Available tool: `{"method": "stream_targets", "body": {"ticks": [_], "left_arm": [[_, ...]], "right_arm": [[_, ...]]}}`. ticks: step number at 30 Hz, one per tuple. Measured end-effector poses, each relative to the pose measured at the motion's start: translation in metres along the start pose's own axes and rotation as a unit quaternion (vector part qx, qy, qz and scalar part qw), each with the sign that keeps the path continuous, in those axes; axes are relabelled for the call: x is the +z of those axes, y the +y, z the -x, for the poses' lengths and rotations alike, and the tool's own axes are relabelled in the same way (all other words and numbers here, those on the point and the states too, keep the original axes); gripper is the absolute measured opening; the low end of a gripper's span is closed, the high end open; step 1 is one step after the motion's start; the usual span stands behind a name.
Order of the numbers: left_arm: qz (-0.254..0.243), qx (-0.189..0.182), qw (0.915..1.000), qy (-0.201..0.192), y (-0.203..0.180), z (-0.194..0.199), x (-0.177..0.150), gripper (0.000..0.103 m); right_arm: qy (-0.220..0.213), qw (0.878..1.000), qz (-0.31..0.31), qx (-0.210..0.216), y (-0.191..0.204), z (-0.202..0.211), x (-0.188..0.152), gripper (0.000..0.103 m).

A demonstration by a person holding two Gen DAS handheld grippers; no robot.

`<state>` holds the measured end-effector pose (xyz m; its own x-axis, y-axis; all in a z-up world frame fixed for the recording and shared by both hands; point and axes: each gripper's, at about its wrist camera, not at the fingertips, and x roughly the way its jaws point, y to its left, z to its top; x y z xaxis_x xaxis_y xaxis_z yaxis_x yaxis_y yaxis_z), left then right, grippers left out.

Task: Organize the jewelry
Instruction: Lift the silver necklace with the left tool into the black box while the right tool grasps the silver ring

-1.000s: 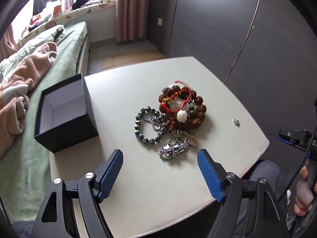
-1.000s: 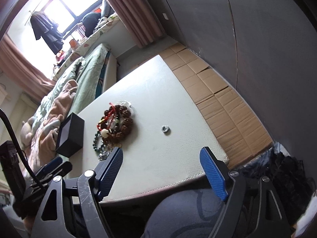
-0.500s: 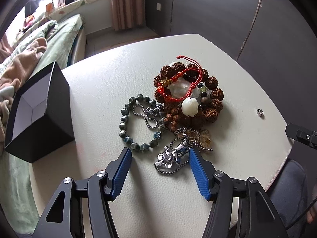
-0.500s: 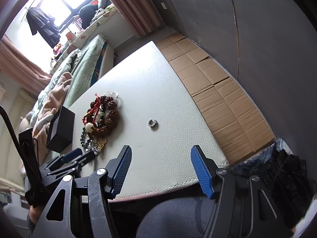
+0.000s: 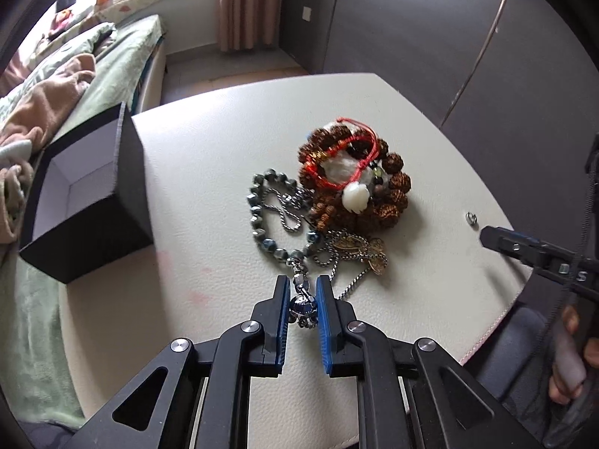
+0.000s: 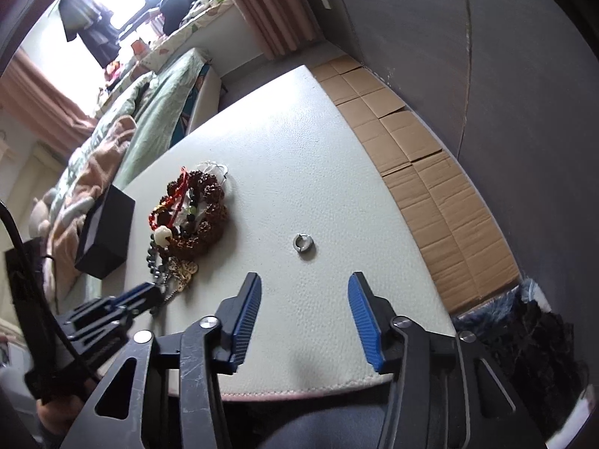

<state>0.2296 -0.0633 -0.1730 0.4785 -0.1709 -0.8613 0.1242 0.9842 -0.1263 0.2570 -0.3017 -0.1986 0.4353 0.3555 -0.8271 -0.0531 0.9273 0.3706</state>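
Note:
A pile of jewelry lies mid-table: a brown seed-bead bracelet [image 5: 389, 202] with a red cord bracelet [image 5: 337, 157] and a white carved bead [image 5: 355, 194] on top, a dark bead bracelet [image 5: 262, 224], silver chains and gold charms [image 5: 359, 250]. My left gripper [image 5: 302, 292] is shut on the silver pendant [image 5: 303, 307] of a chain at the pile's near edge. An open black box [image 5: 86, 202] stands at the left. My right gripper [image 6: 304, 292] is open over the table, just short of a small silver ring [image 6: 301, 243]. The pile [image 6: 194, 213] and box [image 6: 105, 239] also show there.
The cream table [image 5: 209, 142] has rounded edges. A bed with green and tan bedding [image 5: 56, 86] adjoins its left side. Dark wardrobe doors [image 5: 430, 26] stand behind. Cardboard sheets [image 6: 430, 157] lie on the floor at the right. My left gripper [image 6: 123, 307] shows in the right wrist view.
My left gripper has moved in to the pile and closed on the silver pendant. My right gripper has moved closer to the small ring and stays open.

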Motion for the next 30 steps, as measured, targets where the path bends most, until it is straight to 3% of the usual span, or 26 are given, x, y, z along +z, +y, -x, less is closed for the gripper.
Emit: {"method": "stream_targets", "body": {"ticks": [2, 8, 16, 20, 30], "left_arm": [[0.009, -0.001, 0.9999, -0.013, 0.006, 0.013, 0.002, 0.015], [0.024, -0.007, 0.9985, -0.049, 0.017, 0.046, 0.011, 0.015], [0.029, -0.019, 0.9952, -0.092, 0.03, 0.089, 0.023, 0.015], [0.022, -0.023, 0.9927, -0.116, 0.03, 0.111, 0.029, 0.015], [-0.002, -0.03, 0.9832, -0.18, 0.025, 0.171, 0.048, 0.015]], "right_arm": [[0.007, 1.0, 0.015, -0.009, 0.005, -0.007, 0.005, 0.038], [0.017, 0.998, 0.041, -0.038, 0.015, -0.02, 0.018, 0.036], [0.028, 0.99, 0.084, -0.105, 0.033, -0.033, 0.022, 0.015], [0.03, 0.986, 0.103, -0.127, 0.041, -0.034, 0.023, 0.014], [-0.004, 0.993, 0.092, -0.078, 0.055, 0.007, 0.019, 0.014]]}}
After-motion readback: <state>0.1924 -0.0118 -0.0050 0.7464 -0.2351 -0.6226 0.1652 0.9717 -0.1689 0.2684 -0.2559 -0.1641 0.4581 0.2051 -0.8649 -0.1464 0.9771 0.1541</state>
